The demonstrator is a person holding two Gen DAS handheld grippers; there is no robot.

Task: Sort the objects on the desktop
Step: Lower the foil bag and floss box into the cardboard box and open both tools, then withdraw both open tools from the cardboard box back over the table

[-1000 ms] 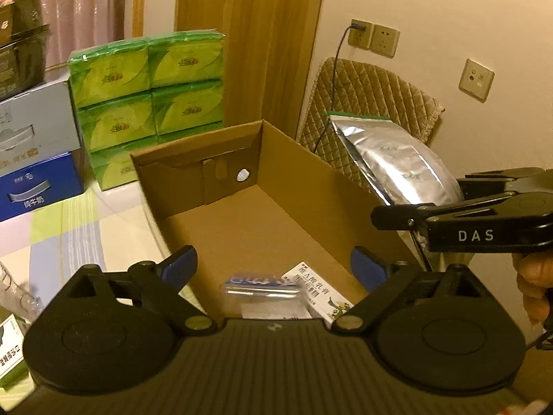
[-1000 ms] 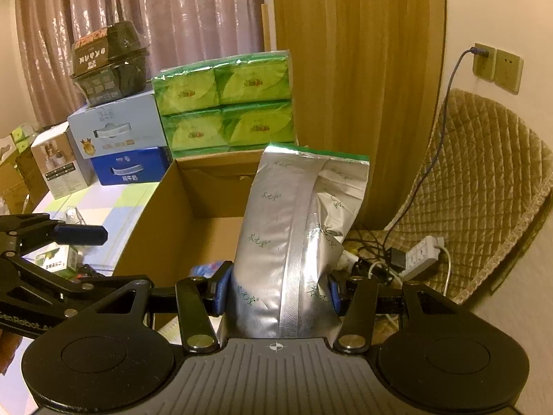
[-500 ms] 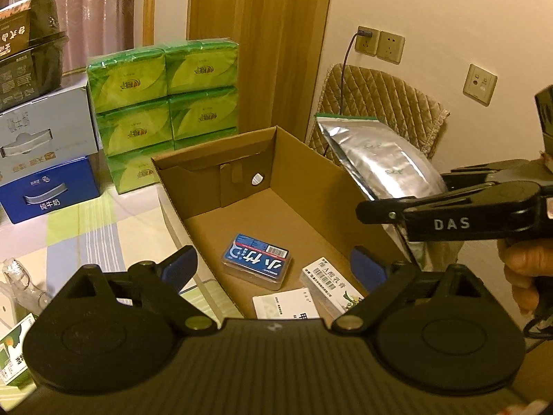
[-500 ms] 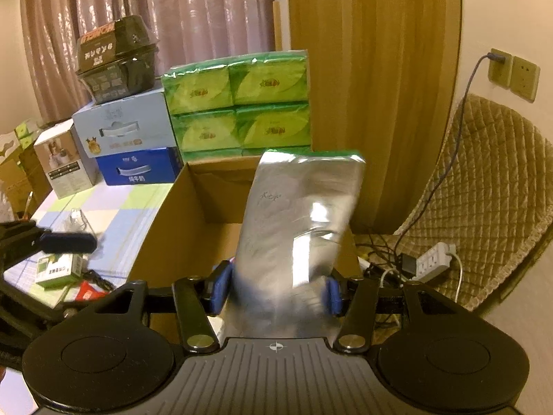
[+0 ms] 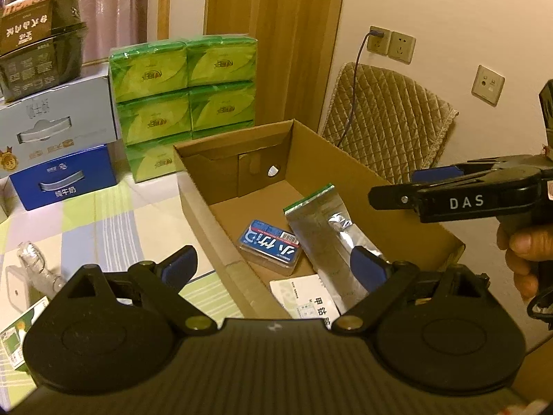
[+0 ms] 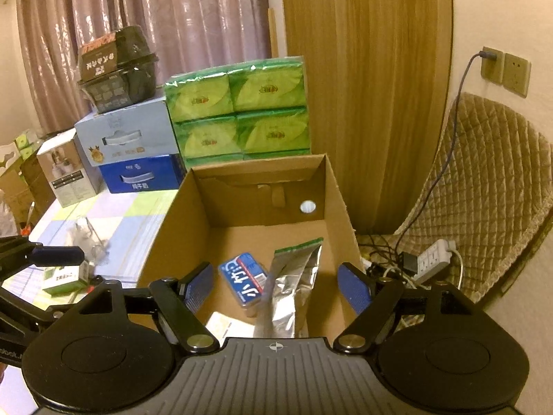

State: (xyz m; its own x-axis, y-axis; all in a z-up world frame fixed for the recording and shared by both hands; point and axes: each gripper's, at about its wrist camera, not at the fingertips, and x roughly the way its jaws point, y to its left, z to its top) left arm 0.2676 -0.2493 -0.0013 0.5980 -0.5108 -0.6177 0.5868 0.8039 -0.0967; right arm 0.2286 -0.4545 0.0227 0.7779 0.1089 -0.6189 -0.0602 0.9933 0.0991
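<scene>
Everything is being bathed in dim, warm yellow light. Glare is being thrown off the foil pouch inside the cardboard box; around that box, straight lines are being bent by fisheye distortion.

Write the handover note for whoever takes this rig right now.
Right gripper: jaws opening, nothing pressed between the pads; it hangs over the cardboard box.
Left gripper: open, empty, at the box's near edge.
Done: silver pouch lies in the box beside the blue case and a white paper.
Left: small green box and clear plastic item on the table.
</scene>
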